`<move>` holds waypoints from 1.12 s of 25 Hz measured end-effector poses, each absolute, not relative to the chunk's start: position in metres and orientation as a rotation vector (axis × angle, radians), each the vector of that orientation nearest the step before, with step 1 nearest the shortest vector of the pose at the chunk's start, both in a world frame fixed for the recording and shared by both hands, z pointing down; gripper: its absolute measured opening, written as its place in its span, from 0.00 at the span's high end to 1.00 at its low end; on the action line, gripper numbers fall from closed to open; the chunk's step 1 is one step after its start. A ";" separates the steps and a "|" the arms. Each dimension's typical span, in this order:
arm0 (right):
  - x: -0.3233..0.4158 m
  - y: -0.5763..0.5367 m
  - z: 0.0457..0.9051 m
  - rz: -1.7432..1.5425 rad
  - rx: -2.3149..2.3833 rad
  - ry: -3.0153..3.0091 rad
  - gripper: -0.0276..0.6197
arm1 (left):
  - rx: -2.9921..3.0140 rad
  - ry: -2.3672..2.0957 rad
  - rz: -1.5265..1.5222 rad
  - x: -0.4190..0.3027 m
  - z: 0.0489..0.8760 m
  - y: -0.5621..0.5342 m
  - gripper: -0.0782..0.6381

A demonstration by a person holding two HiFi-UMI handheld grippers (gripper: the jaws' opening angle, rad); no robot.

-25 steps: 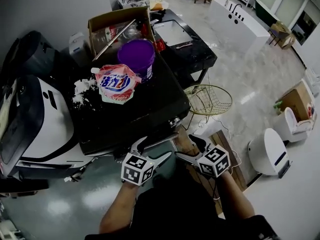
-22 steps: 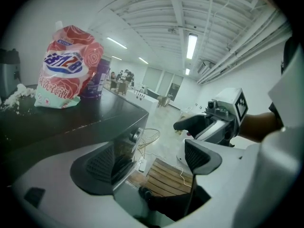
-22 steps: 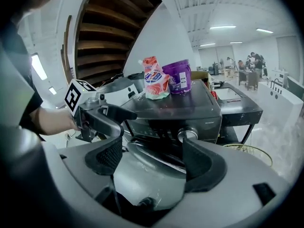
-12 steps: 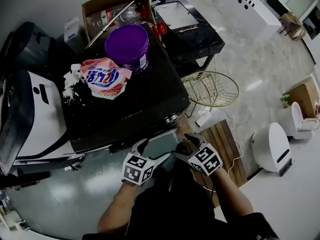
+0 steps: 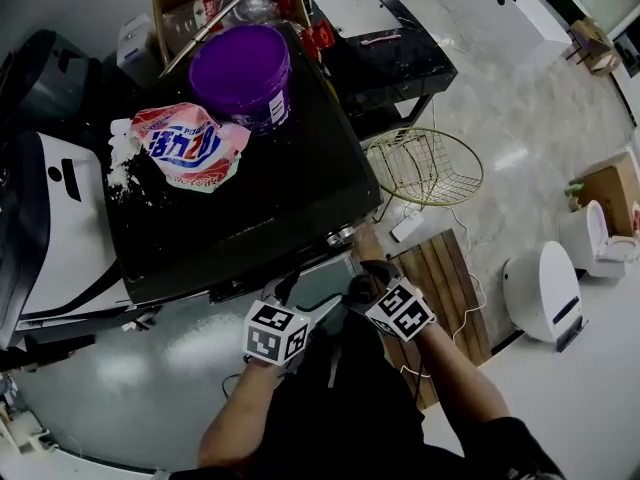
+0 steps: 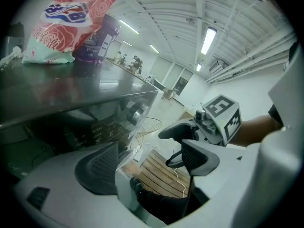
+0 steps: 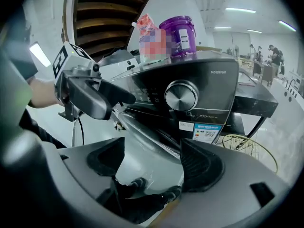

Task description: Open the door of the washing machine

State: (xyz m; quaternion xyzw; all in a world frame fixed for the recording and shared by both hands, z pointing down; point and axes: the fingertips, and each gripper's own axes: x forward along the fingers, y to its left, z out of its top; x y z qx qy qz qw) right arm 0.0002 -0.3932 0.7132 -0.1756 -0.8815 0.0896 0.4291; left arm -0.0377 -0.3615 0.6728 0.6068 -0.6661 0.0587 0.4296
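Purple bucket point(image 5: 240, 68) beside detergent bag point(image 5: 185, 146), cardboard box point(image 5: 162, 13) behind; wire basket point(image 5: 425, 168) near wooden mat point(image 5: 450, 288).

You stand in a large open test hall: polished floor point(image 5: 520, 118), ceiling strip lights point(image 6: 208, 39), exposed pipes point(image 6: 251, 58). A washing machine point(image 5: 270, 188) stands free, a white toilet point(image 5: 595, 240) sits loose, and people point(image 7: 273, 53) work far off.

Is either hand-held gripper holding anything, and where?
Nothing. Left hand-held gripper and right hand-held gripper have just been closing, yet jaws stand apart, empty.
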 end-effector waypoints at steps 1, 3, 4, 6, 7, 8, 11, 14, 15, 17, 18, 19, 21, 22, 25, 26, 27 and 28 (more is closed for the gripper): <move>-0.002 -0.393 0.719 0.212 -0.447 -2.191 0.38 | 1.513 -1.661 0.144 -0.038 0.673 -0.361 0.28; -0.008 -0.394 0.734 0.174 -0.459 -2.177 0.38 | 1.513 -1.662 0.141 -0.040 0.673 -0.359 0.28; -0.011 -0.395 0.742 0.150 -0.462 -2.173 0.38 | 1.514 -1.666 0.142 -0.043 0.673 -0.359 0.28; -0.019 -0.396 0.755 0.122 -0.469 -2.168 0.39 | 1.512 -1.674 0.149 -0.048 0.674 -0.357 0.28; -0.023 -0.396 0.759 0.116 -0.473 -2.163 0.40 | 1.509 -1.677 0.155 -0.050 0.676 -0.356 0.28; -0.026 -0.395 0.763 0.111 -0.476 -2.156 0.40 | 1.506 -1.678 0.159 -0.051 0.678 -0.354 0.29; -0.034 -0.393 0.781 0.085 -0.487 -2.139 0.41 | 1.486 -1.684 0.158 -0.051 0.688 -0.348 0.29; -0.043 -0.391 0.798 0.065 -0.500 -2.129 0.41 | 1.458 -1.695 0.139 -0.053 0.699 -0.340 0.29; -0.046 -0.390 0.802 0.061 -0.507 -2.126 0.41 | 1.446 -1.700 0.128 -0.054 0.701 -0.338 0.29; -0.047 -0.387 0.809 0.043 -0.525 -2.097 0.42 | 1.426 -1.708 0.105 -0.053 0.703 -0.335 0.29; -0.046 -0.386 0.814 0.026 -0.530 -2.075 0.42 | 1.421 -1.710 0.099 -0.051 0.704 -0.334 0.30; -0.045 -0.386 0.820 0.002 -0.532 -2.053 0.42 | 1.419 -1.710 0.098 -0.050 0.704 -0.333 0.30; -0.045 -0.386 0.830 -0.053 -0.531 -2.024 0.43 | 1.414 -1.713 0.101 -0.050 0.705 -0.332 0.30; -0.046 -0.386 0.833 -0.080 -0.531 -2.019 0.44 | 1.409 -1.717 0.100 -0.051 0.705 -0.331 0.30; -0.045 -0.388 0.840 -0.136 -0.541 -1.987 0.46 | 1.391 -1.736 0.082 -0.054 0.703 -0.330 0.30; -0.043 -0.389 0.845 -0.149 -0.549 -1.973 0.47 | 1.387 -1.740 0.077 -0.054 0.702 -0.330 0.30; -0.042 -0.390 0.850 -0.161 -0.559 -1.959 0.47 | 1.384 -1.743 0.075 -0.053 0.702 -0.330 0.30; -0.041 -0.390 0.854 -0.174 -0.570 -1.947 0.48 | 1.382 -1.744 0.075 -0.053 0.702 -0.329 0.30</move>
